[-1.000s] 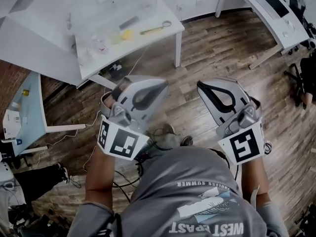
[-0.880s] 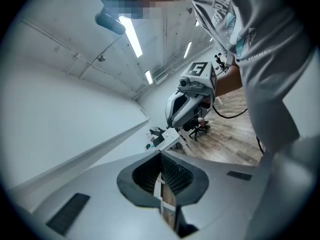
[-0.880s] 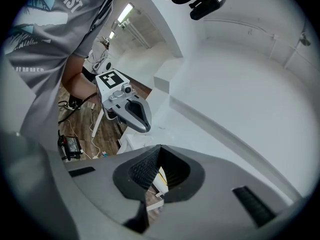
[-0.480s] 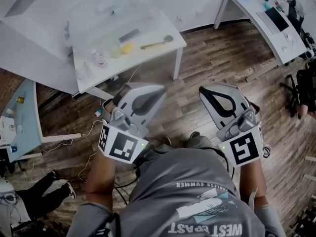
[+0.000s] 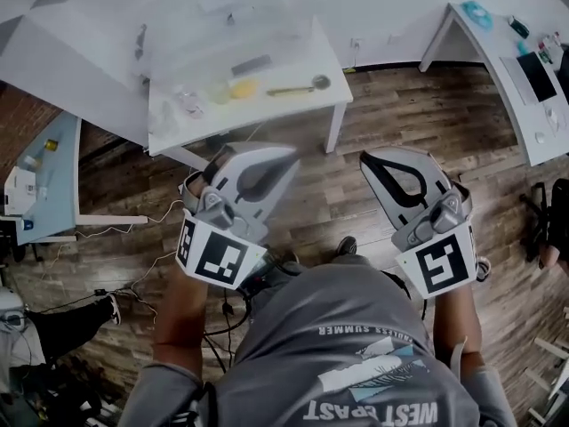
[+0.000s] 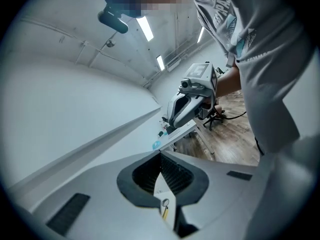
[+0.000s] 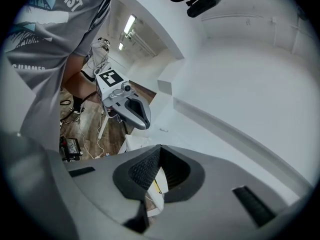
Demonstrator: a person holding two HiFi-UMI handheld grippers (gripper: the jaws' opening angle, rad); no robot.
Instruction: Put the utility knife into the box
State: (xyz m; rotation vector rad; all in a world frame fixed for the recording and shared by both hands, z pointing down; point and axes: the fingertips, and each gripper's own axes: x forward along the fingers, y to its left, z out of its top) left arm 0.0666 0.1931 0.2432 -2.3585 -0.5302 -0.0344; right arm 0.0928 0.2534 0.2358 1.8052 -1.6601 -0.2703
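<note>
The left gripper [image 5: 292,153] and right gripper [image 5: 364,159] are both closed on nothing, held over the wooden floor [image 5: 391,123] just short of the white counter [image 5: 331,105], where what looks like the dark grey utility knife [image 5: 252,64] lies near the middle and the clear box [image 5: 227,25] sits toward the far side.

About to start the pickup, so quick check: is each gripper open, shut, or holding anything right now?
Left gripper: shut, nothing between the jaws.
Right gripper: shut, nothing between the jaws.
</note>
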